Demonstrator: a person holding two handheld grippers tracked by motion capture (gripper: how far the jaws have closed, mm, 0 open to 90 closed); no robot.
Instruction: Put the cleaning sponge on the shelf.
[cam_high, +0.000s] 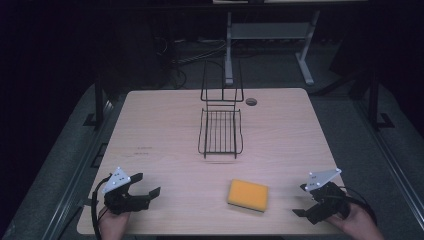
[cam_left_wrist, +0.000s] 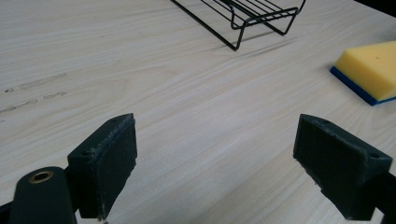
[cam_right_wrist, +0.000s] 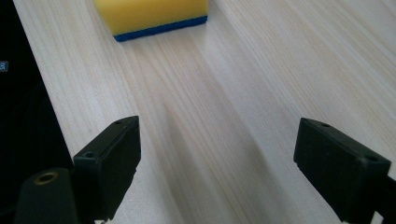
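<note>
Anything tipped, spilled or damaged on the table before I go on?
Nothing stands out. The sponge lies flat, yellow side up, apart from the upright wire rack. Left gripper and right gripper are open, holding nothing.

Yellow sponge (cam_high: 248, 194) lies flat near the tabletop (cam_high: 165, 130) front edge, right of centre. Left gripper (cam_high: 146, 192) at front-left corner, right gripper (cam_high: 301, 200) at front-right corner, both jaws spread, holding nothing. Black wire rack (cam_high: 220, 131) stands mid-table toward the back edge
</note>
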